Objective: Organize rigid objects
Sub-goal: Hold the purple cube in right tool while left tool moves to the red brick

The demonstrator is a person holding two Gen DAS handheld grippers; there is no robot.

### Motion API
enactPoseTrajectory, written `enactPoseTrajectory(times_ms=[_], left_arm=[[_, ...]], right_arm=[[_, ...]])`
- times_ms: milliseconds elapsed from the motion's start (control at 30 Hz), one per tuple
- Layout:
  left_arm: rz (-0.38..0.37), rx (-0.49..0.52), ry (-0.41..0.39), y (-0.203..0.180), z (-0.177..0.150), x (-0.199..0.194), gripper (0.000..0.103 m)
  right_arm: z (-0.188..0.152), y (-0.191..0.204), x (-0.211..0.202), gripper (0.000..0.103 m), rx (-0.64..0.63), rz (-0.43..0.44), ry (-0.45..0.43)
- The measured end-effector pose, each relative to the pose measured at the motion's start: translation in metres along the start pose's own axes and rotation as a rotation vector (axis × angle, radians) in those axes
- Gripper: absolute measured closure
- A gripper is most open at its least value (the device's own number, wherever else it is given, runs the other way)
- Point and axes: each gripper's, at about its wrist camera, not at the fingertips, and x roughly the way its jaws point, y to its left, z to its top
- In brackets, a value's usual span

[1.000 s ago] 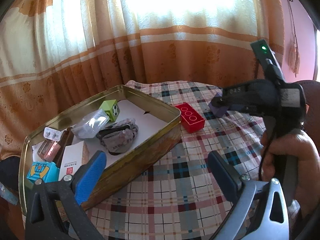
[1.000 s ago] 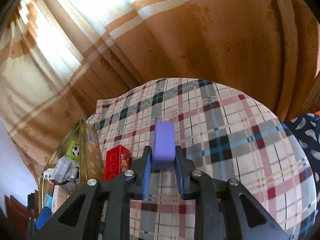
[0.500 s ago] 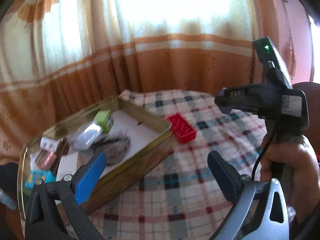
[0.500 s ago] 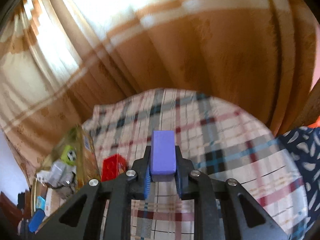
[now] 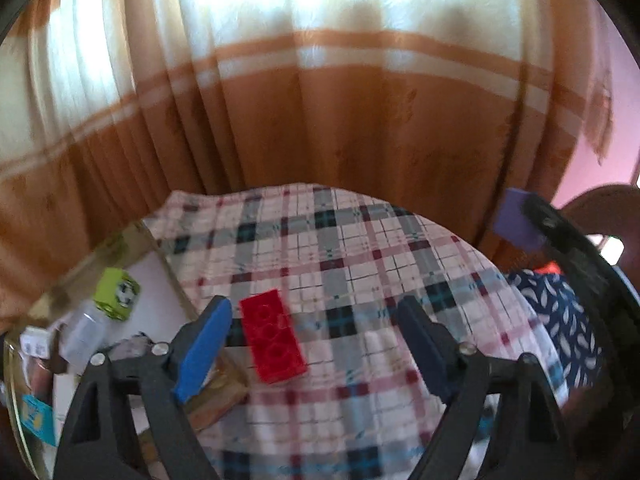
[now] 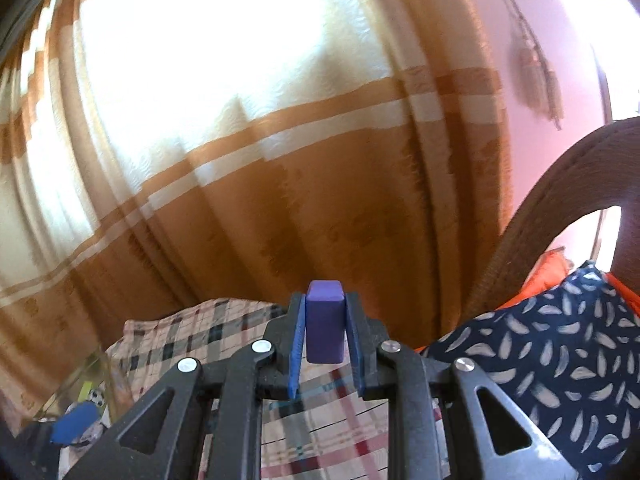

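A red studded brick [image 5: 274,340] lies flat on the plaid tablecloth [image 5: 360,260], beside the gold tin box [image 5: 216,396]. My left gripper [image 5: 314,340] straddles the brick with its jaws closing; the brick sits nearer the left finger and the pads do not press on it. My right gripper [image 6: 325,300] is shut on a purple block [image 6: 325,322], held up in the air with the curtain behind it. The left wrist view shows that purple block [image 5: 516,220] at the far right, in the right gripper [image 5: 560,236].
The tin holds a green cube with a football print [image 5: 116,294], a clear packet [image 5: 82,332], a blue card [image 5: 36,420] and other small items. An orange and cream curtain [image 5: 320,120] hangs behind the table. A wooden chair back [image 6: 560,184] and navy patterned cloth [image 6: 560,352] are on the right.
My left gripper has swung right from the tin to the red brick, which now lies between narrower jaws. The right gripper has risen and tilted up, still holding the purple block.
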Motion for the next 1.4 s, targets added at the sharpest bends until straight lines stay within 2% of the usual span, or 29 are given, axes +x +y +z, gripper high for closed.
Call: enactPoseTrajectory(times_ms=[100, 200, 367, 567, 800, 967, 1200, 1400], left_arm=[[0.003, -0.020, 0.049, -0.010, 0.000, 0.015, 0.030], [-0.009, -0.047, 0.117, -0.020, -0.003, 0.032, 0.031], [0.033, -0.061, 0.143, -0.024, -0.007, 0.039, 0.031], [0.102, -0.067, 0.121, -0.023, -0.004, 0.039, 0.034], [0.148, -0.074, 0.129, -0.019, -0.002, 0.046, 0.034], [0.113, -0.093, 0.121, -0.017, -0.001, 0.041, 0.034], [0.132, -0.060, 0.086, -0.021, -0.001, 0.034, 0.034], [0.141, -0.063, 0.088, -0.016, -0.002, 0.034, 0.034]], right_arm=[[0.001, -0.004, 0.001, 0.081, 0.009, -0.016, -0.010], [-0.001, -0.005, 0.004, 0.081, 0.005, -0.014, 0.005], [-0.004, -0.007, 0.008, 0.081, 0.010, -0.018, 0.029], [-0.004, -0.013, 0.012, 0.081, 0.027, -0.037, 0.041], [-0.003, -0.014, 0.014, 0.081, 0.032, -0.041, 0.049], [-0.003, -0.015, 0.015, 0.081, 0.036, -0.043, 0.048], [-0.002, -0.017, 0.016, 0.081, 0.042, -0.051, 0.048], [-0.001, -0.017, 0.017, 0.081, 0.047, -0.053, 0.055]])
